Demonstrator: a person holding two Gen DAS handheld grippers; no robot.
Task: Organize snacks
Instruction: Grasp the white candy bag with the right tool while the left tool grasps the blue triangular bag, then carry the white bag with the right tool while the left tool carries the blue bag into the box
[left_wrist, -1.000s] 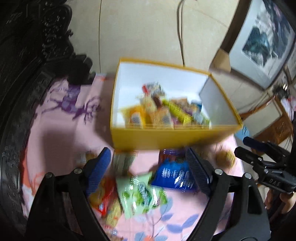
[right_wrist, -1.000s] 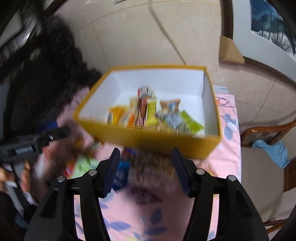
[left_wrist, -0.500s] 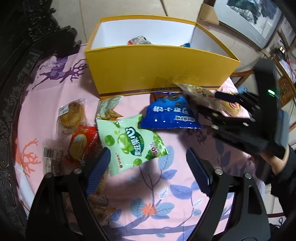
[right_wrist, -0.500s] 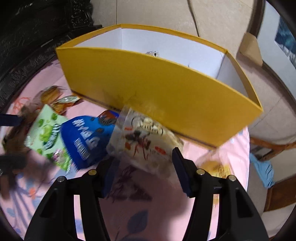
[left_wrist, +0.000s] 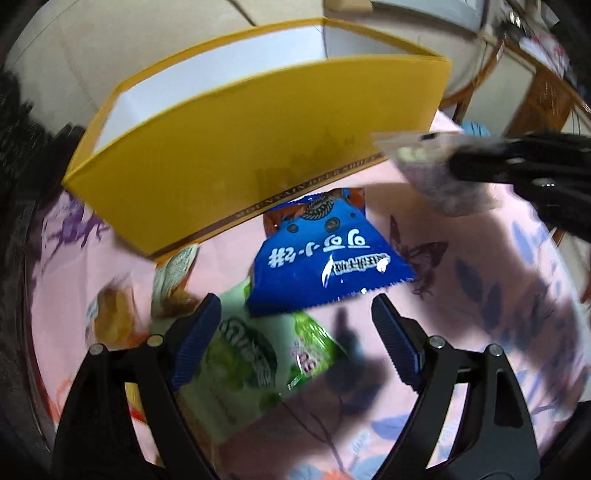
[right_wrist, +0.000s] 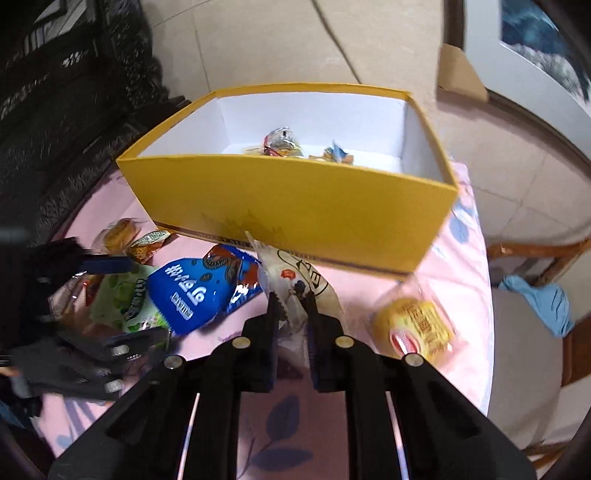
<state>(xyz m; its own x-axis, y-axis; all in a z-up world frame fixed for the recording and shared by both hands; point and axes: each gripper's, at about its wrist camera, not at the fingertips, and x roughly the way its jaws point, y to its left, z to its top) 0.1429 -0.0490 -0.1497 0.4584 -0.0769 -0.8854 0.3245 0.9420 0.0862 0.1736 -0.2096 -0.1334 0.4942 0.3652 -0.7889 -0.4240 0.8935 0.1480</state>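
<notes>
Snacks in yellow box — right gripper just closing on white packet, left gripper wide.

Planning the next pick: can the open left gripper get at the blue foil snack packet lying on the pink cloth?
Probably yes: the left gripper is open just short of the blue foil snack packet, with nothing over it.

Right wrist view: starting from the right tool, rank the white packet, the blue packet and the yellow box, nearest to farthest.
1. White packet: pinched in the right tool.
2. Blue packet: on the pink cloth, just left of the tool.
3. Yellow box: behind both, at the table's far side.
</notes>
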